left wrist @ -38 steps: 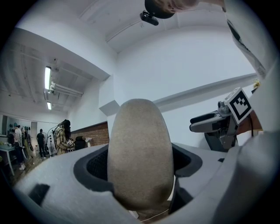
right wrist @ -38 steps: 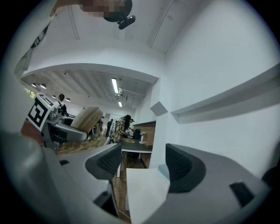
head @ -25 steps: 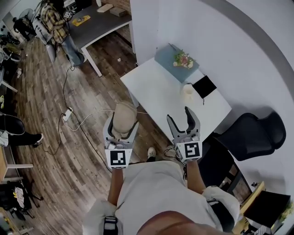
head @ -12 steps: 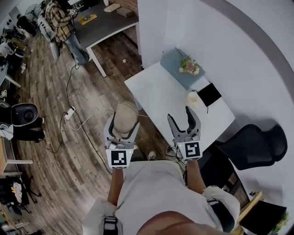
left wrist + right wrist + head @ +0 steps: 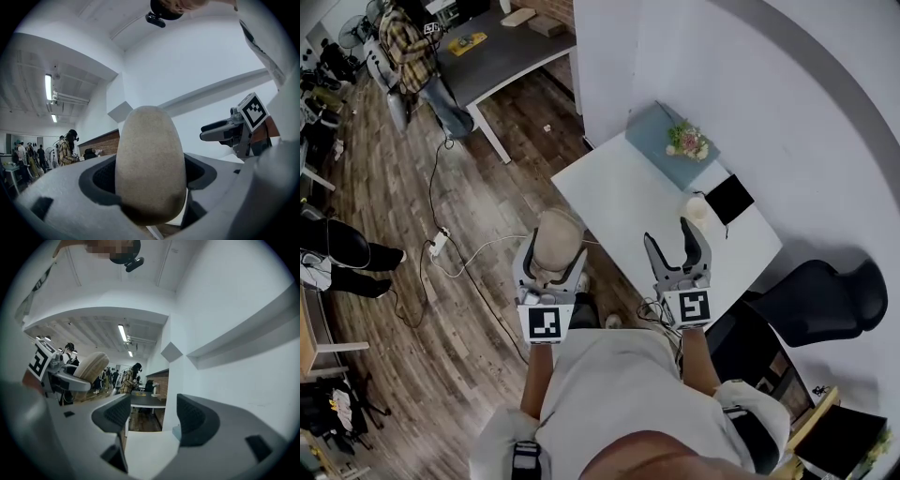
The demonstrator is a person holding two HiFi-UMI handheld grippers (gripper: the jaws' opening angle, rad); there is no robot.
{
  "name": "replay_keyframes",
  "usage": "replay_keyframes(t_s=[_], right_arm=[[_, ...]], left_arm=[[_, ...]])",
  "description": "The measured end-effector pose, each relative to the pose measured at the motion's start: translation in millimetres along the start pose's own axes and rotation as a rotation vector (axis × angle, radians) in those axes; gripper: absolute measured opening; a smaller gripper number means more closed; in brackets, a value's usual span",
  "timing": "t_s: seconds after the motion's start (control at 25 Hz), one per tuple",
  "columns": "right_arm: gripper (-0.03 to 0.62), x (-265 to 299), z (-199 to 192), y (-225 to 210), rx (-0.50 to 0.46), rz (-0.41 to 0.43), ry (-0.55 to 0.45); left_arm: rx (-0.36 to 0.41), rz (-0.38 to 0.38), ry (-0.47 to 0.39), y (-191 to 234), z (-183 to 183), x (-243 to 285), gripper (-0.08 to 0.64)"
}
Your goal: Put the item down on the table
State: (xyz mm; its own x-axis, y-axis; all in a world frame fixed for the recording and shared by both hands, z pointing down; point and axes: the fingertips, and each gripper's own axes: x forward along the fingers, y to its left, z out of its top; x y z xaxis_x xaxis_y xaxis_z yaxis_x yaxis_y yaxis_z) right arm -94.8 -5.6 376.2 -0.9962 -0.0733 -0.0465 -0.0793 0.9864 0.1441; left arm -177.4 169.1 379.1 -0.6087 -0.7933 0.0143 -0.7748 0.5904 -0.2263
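Note:
A beige, egg-shaped item stands upright between the jaws of my left gripper, which is shut on it. It hangs over the wooden floor, just off the near left edge of the white table. In the left gripper view the item fills the gap between the dark pads. My right gripper is open and holds nothing, above the table's near edge. In the right gripper view its jaws stand apart over the white table top.
On the table's far end lie a grey-blue mat with a small flower bunch, a white cup and a black square. A black chair stands to the right. Cables run across the floor; a person stands by a dark table.
Both grippers keep their pose, the left still shut on the item. The table has shifted slightly in the head view, and people at the left have moved.

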Motion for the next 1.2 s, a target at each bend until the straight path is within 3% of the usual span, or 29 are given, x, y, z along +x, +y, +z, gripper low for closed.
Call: replay_keyframes(t_s=[0.4,0.68,1.2], right_arm=[[0.308,67.6,-1.7,-3.5,-0.018,-0.067,0.009],[0.308,100.5,-0.9,-12.7,-0.031,-0.165,0.044],[0.308,100.2,-15.0,-49.1,-0.054,-0.435,0.147]], left_arm=[[-0.023,-0.064,-0.006,52.2,-12.4,57.3,0.394],[-0.028,-0.159,-0.025,80.3,-14.5,105.5,0.394],[-0.030,-0.415,-0.070,67.0,-21.6,186.5,0.394]])
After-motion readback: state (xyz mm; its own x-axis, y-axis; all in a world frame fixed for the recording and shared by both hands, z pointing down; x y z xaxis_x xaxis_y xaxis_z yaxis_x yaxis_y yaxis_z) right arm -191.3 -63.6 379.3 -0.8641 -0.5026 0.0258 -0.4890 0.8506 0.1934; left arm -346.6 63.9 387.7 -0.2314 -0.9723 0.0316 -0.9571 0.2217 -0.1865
